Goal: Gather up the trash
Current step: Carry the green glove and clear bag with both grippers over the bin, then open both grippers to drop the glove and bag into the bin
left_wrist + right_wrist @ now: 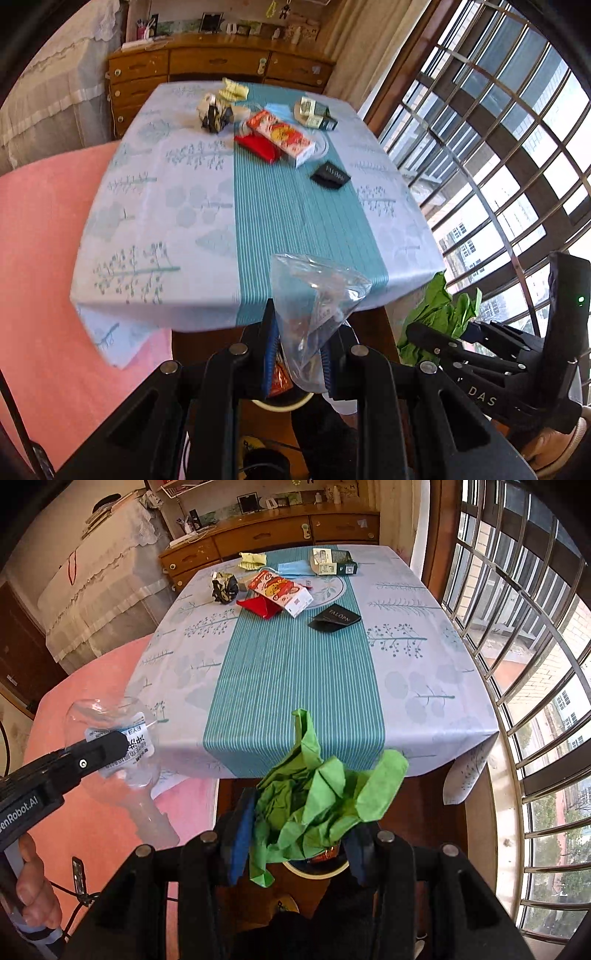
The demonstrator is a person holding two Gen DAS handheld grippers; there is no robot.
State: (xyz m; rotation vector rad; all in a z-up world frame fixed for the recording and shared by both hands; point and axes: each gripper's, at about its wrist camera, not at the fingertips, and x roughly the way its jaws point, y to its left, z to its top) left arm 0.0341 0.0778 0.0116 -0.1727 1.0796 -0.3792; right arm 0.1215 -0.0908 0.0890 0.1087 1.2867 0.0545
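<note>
Left wrist view: the left gripper (299, 354) pinches a clear plastic bag (317, 314), right above the bin (284, 404). Right wrist view: the right gripper (295, 843) squeezes green paper (321, 797), bin (317, 869) straight below. More trash (280, 590) waits across the table (424, 701).

Bin (317, 867) mostly hidden behind green paper (325, 797), label print on clear plastic (122, 746) unreadable

On the table's (424, 709) far end: boxes (282, 592), crumpled wrappers (223, 585); behind, a dresser (258, 535); right, a window (535, 664).
</note>
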